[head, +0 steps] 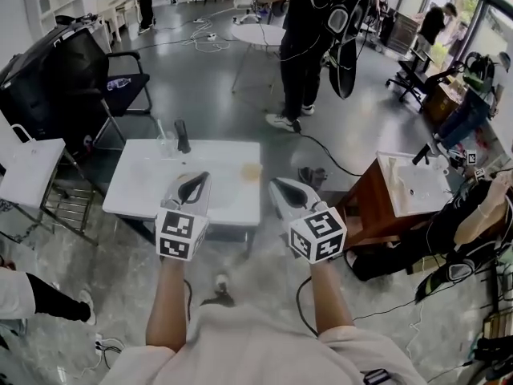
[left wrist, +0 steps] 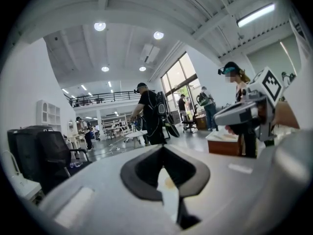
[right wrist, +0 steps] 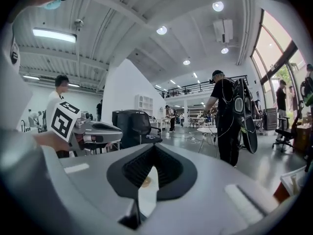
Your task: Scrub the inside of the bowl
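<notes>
Left gripper [head: 199,179] and right gripper [head: 278,186] were recorded shut, empty, at the white table [head: 144,184]; a small yellowish item [head: 252,170], unconfirmed as bowl, axis unresolved, lay ahead between them.

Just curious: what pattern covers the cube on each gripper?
Black-and-white square markers, clearest in the head view.
</notes>
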Demonstrator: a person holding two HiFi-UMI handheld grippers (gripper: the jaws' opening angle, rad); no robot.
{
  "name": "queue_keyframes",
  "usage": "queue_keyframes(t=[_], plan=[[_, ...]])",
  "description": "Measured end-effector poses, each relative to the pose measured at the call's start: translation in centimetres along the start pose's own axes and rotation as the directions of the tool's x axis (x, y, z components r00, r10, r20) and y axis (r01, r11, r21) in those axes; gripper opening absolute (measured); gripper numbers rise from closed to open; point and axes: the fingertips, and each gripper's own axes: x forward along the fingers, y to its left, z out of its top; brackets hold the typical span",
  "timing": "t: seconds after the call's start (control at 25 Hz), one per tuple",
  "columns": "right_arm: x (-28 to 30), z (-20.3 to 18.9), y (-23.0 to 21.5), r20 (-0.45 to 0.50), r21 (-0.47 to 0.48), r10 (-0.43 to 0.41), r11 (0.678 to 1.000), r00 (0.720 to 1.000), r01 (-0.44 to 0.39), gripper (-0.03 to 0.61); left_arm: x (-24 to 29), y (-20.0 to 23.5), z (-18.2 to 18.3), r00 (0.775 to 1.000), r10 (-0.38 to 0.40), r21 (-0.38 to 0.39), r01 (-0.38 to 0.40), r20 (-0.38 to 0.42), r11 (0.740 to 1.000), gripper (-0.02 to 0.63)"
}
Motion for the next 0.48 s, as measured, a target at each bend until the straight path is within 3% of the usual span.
queue_keyframes(t=[0.24,0.48], plan=[[5.0,0.6,-2.9,-0.039,-0.022,-0.034,0.999,0.999,0.033,0.006,4.1,4.0,0.2,1.000,-0.004,0.013,0.004,-0.008,1.000,0.003],[9.9,-1.1,-4.3,-0.095,-0.027,-0.044,0.999,0.994,0.042,0.006,7.3,7.4,-2.3,0.999,-0.024,-0.008,0.024,-0.037,1.000,0.003]])
